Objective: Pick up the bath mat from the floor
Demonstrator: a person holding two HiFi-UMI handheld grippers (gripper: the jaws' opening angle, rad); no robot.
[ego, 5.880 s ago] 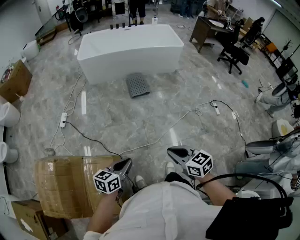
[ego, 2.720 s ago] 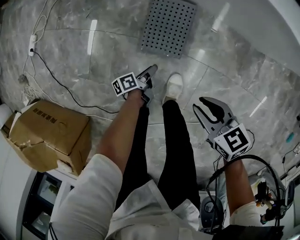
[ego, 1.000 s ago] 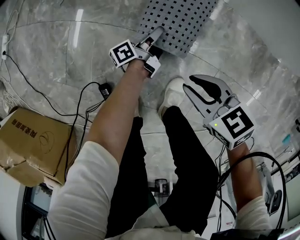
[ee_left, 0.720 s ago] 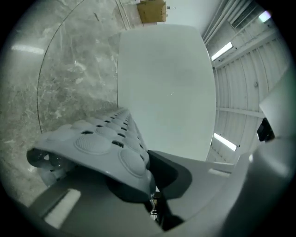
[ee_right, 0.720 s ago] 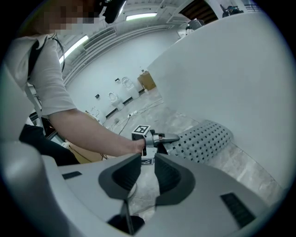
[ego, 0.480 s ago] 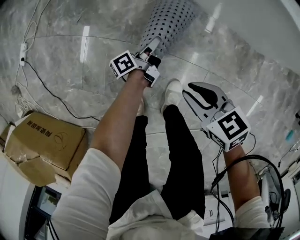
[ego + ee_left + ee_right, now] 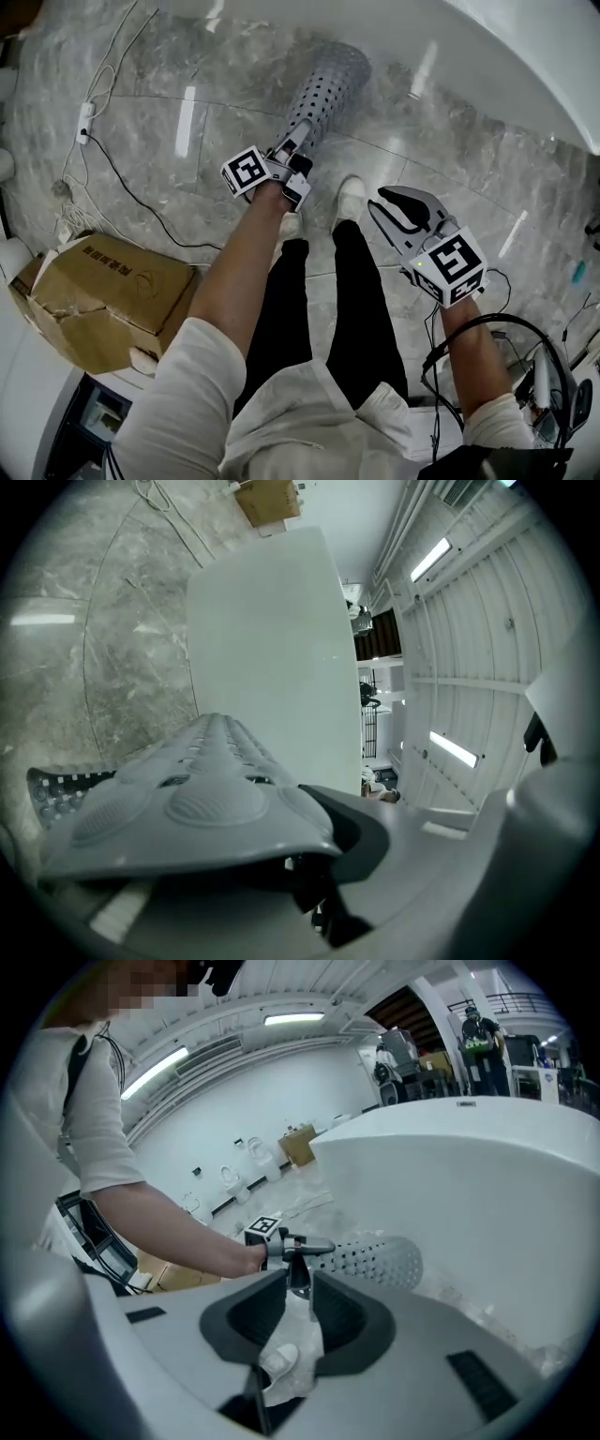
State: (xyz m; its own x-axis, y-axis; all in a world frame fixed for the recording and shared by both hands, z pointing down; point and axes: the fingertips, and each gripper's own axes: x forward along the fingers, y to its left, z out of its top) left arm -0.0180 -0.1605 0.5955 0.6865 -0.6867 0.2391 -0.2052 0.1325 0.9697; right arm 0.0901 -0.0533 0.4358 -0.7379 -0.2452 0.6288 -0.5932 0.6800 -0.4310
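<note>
The grey perforated bath mat hangs from my left gripper, which is shut on its near edge. The mat curls lengthwise into a trough and droops toward the marble floor in front of the white bathtub. In the left gripper view the mat fills the lower half and hides the jaw tips. The right gripper view shows the left gripper holding the mat out sideways. My right gripper hovers over the person's shoe, shut, with nothing in its narrow slit.
The bathtub stands just beyond the mat, and its wall is close ahead. A torn cardboard box sits at the left. A power strip and cables lie on the floor. The person's shoes stand below the grippers.
The mat lay flat on the floor with the left gripper at its edge. Both grippers have risen, and the mat has come up with the left one, curling as it hangs.
</note>
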